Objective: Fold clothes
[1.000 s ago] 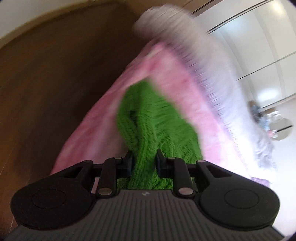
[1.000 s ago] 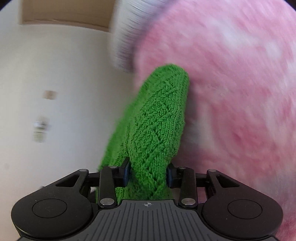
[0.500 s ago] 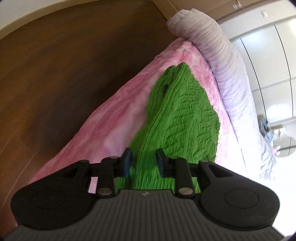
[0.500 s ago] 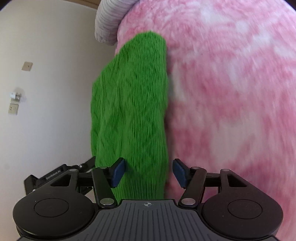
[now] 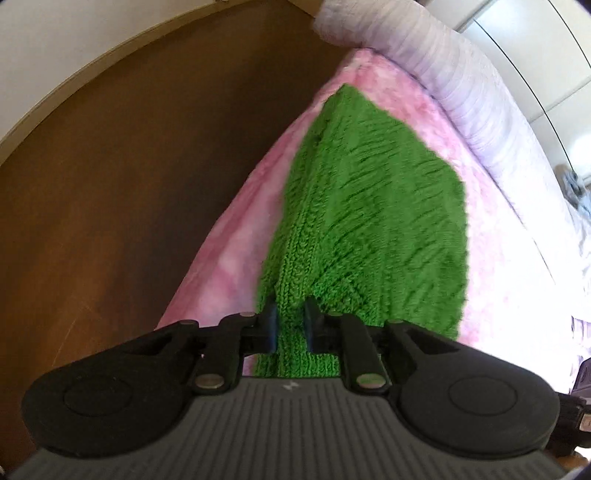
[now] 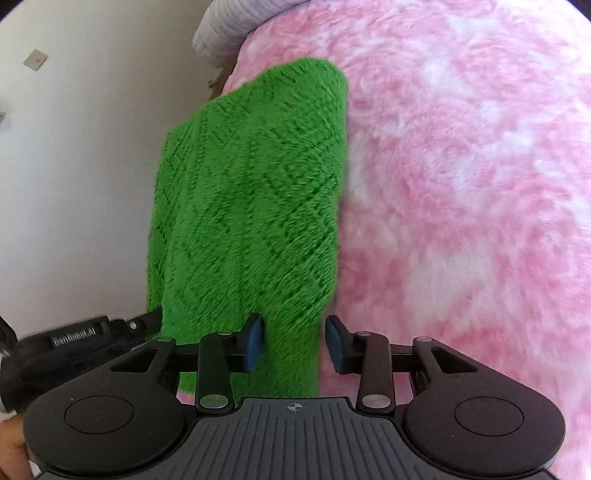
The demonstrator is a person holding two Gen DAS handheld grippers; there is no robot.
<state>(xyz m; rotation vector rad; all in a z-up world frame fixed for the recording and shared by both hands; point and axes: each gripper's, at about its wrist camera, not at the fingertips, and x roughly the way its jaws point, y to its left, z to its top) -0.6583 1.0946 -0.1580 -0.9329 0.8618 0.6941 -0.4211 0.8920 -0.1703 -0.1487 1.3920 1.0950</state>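
A green cable-knit garment [image 5: 369, 206] lies spread on a fuzzy pink blanket [image 5: 240, 236]. My left gripper [image 5: 290, 325] is shut on the garment's near edge, with knit bunched between the jaws. In the right wrist view the same green garment [image 6: 251, 192] stretches away over the pink blanket [image 6: 461, 184]. My right gripper [image 6: 293, 341] is open, its blue pads standing apart on either side of the garment's near edge. The left gripper's body [image 6: 77, 338] shows at the left of that view.
A rolled lilac ribbed blanket [image 5: 424, 59] lies along the far side of the bed and shows in the right wrist view [image 6: 229, 33]. Dark brown wood floor [image 5: 110, 184] is left of the bed. White wardrobe doors [image 5: 535, 55] stand at the far right.
The garment went from hanging bunched in both grippers to lying spread on the blanket. My right gripper opened and let go of it. My left gripper stayed shut on it.
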